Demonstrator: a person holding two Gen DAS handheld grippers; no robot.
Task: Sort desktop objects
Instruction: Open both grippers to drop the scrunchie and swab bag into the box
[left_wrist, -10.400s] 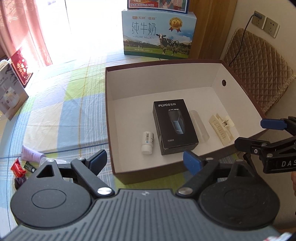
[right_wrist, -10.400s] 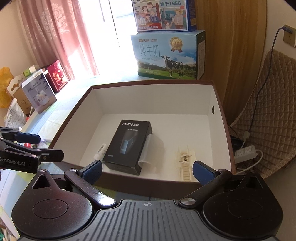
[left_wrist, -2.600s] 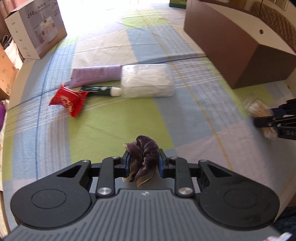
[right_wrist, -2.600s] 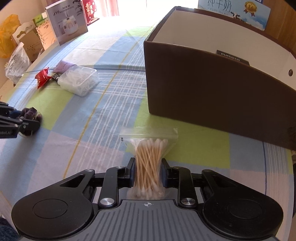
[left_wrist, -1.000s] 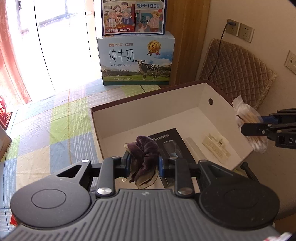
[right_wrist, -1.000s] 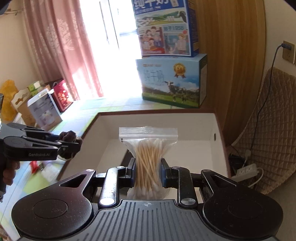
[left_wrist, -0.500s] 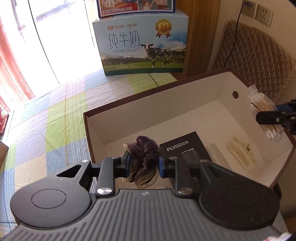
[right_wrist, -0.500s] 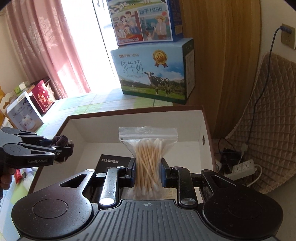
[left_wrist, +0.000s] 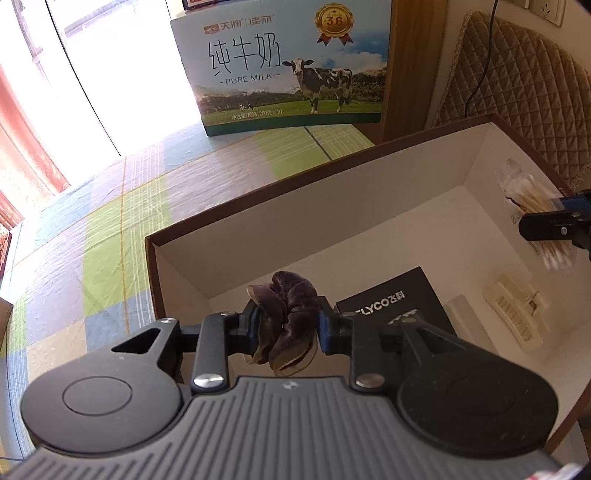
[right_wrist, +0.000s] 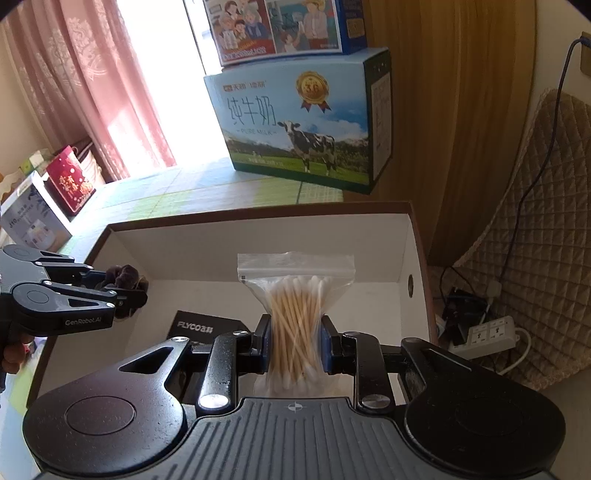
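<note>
My left gripper (left_wrist: 286, 330) is shut on a dark purple velvet scrunchie (left_wrist: 291, 302), held over the near-left part of the brown box (left_wrist: 258, 195) with its white inside. My right gripper (right_wrist: 294, 345) is shut on a clear zip bag of cotton swabs (right_wrist: 295, 310), hanging over the box's (right_wrist: 419, 258) right side. In the left wrist view the swab bag (left_wrist: 532, 199) and right gripper (left_wrist: 554, 221) show at the right edge. The scrunchie (right_wrist: 125, 277) in the left gripper (right_wrist: 127, 290) shows at the left in the right wrist view. A black FLYCO box (left_wrist: 391, 302) and a cream hair clip (left_wrist: 513, 310) lie inside.
A milk carton (left_wrist: 291, 62) stands on the checked tablecloth (left_wrist: 103, 229) behind the box. A quilted chair back (right_wrist: 535, 229) and a power strip (right_wrist: 491, 332) are to the right. Gift boxes (right_wrist: 70, 181) stand at the far left. A hand (right_wrist: 14, 350) holds the left gripper.
Both grippers have moved forward and lower over the box, still holding the scrunchie and the swab bag. The box now fills more of both views.
</note>
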